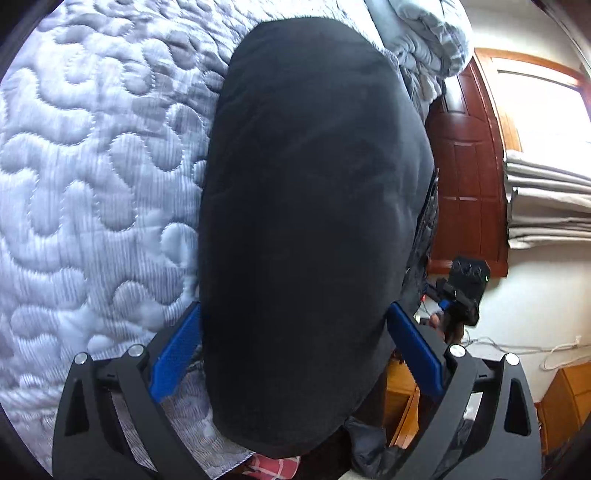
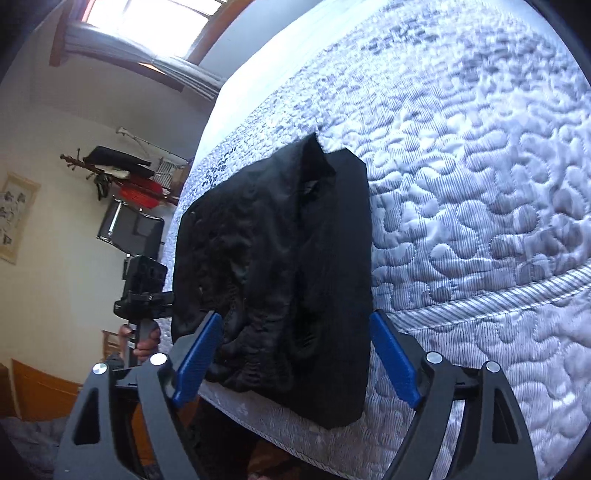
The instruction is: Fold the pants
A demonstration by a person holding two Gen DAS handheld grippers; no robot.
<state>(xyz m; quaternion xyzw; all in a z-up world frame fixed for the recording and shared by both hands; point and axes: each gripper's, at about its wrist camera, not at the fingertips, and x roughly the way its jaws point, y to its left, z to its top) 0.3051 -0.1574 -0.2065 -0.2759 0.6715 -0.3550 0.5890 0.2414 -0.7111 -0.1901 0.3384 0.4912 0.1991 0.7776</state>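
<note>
Right claw spread wide, blue pads clear of cloth on both sides; nothing gripped. Between and just beyond its fingers lie the black pants, folded into a thick, roughly rectangular bundle at the near edge of the mattress, one corner hanging just over the piped border at 6 o'clock. Top layers rumpled, a crease running lengthwise, a small flap of fabric poking up at the far end, 12 o'clock. Left claw also spread wide; the same dark bundle fills the gap between its blue pads and looms across the middle of the left wrist view, smooth, nearly featureless. Whether the left pads actually touch the cloth is hard to tell; the fabric hides the fingertips. In the right wrist view, at 9 o'clock, the left claw's black body shows beside the bundle, held by a hand, fingers partly hidden. Mattress is pale blue-white, quilted in wavy loops. Farther off: rumpled bedding at 1 o'clock, a dark wooden door, a bright window, a framed picture on a cream wall.
</note>
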